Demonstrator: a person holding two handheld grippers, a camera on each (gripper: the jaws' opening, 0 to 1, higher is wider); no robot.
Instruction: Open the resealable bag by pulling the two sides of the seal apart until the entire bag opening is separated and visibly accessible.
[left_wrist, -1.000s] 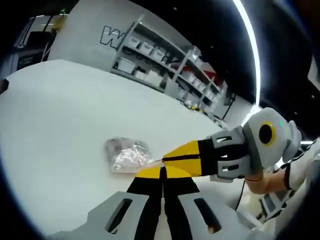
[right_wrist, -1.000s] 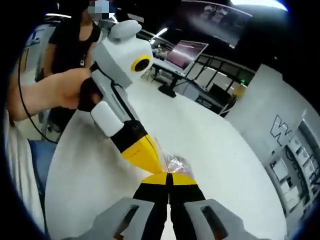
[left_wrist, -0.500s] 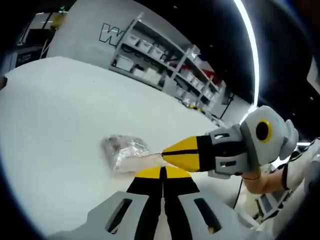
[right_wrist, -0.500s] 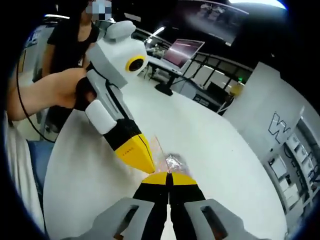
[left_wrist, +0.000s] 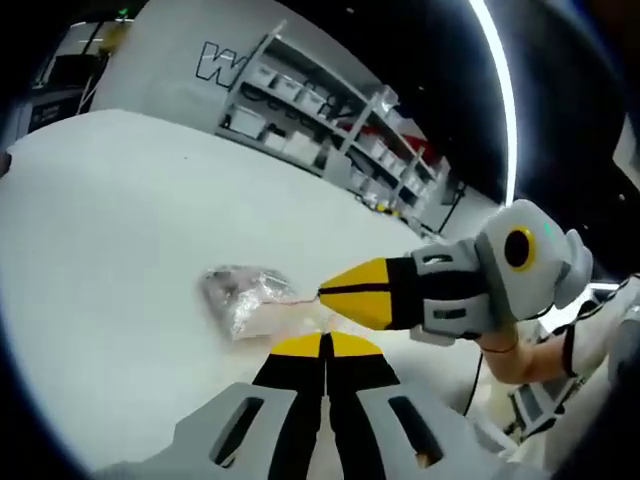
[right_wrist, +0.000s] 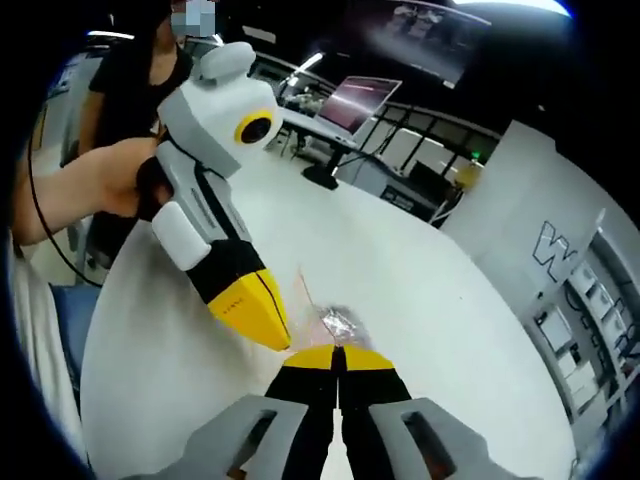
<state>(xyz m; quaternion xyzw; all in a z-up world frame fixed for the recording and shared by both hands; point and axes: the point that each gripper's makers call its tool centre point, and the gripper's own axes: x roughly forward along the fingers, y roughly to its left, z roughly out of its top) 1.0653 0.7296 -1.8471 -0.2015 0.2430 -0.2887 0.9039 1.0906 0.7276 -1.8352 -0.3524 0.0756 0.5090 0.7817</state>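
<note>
**Both grippers pinched on the bag's mouth, the pull-apart under way**

The bag (left_wrist: 250, 298), a small clear resealable one with pale crumpled contents, lies on the white bench (left_wrist: 100, 220), its filled end resting on the surface and its mouth end lifted toward the two grippers. From the left gripper view, the left gripper (left_wrist: 325, 345) has its yellow-tipped jaws pressed together just beside the bag's mouth, and the right gripper (left_wrist: 335, 293) comes in from the side with its jaws also closed, its tip touching the thin film at the bag's top edge. In the right gripper view the bag (right_wrist: 335, 322) sits just beyond the right gripper (right_wrist: 335, 355), with the left gripper (right_wrist: 278, 335) slanting in, a hand (right_wrist: 120, 185) around its handle. A flap of clear film stands up between the two tips.

Each pair of jaws looks to be clamped on one side of the seal, though the film is too thin and the tips too close to make out the exact hold. My reading is that the seal is being parted and the opening is small so far. The next move calls for drawing the two tips steadily away from each other, square to the seal line, with enough grip that the slick film doesn't slip out, until the whole mouth gapes open. Shelving (left_wrist: 330, 140) stands behind the bench.
</note>
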